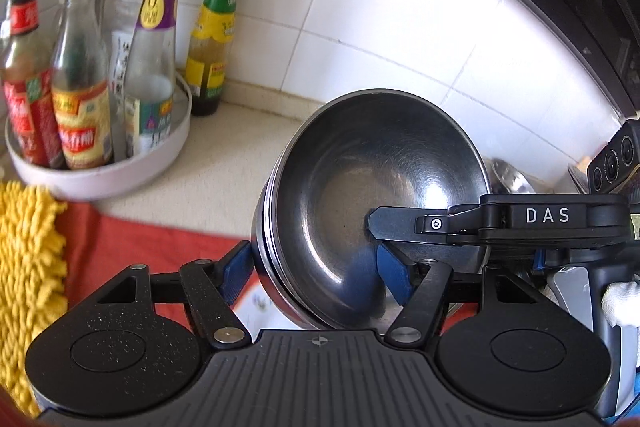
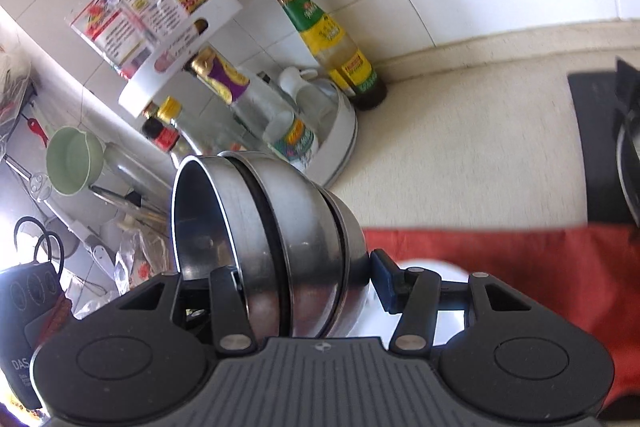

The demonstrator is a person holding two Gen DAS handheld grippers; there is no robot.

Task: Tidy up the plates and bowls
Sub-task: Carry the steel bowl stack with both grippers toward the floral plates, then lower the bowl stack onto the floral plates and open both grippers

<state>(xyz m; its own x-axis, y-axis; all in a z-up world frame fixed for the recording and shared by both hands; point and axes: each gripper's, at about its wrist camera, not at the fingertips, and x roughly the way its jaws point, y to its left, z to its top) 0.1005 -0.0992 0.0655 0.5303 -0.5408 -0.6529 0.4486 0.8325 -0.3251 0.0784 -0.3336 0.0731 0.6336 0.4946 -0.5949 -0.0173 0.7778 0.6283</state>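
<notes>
A nested stack of steel bowls [image 1: 372, 203] is tipped on its side above the red cloth [image 1: 132, 247]. My left gripper [image 1: 316, 275] is shut on the stack, one blue pad outside the wall and one inside the top bowl. My right gripper [image 2: 304, 287] is shut on the same stack of bowls [image 2: 276, 239], one finger inside the rim and one against the base. The right gripper's finger [image 1: 404, 223] reaches into the bowl in the left wrist view. A white plate [image 2: 424, 267] lies under the bowls on the red cloth [image 2: 520, 259].
A white two-tier turntable rack [image 1: 100, 171] with several sauce bottles stands at the back left. A green-labelled bottle [image 1: 212, 39] stands beside it by the tiled wall. A yellow mop cloth [image 1: 28, 267] lies at the left. A black stove [image 2: 600, 147] is at the right.
</notes>
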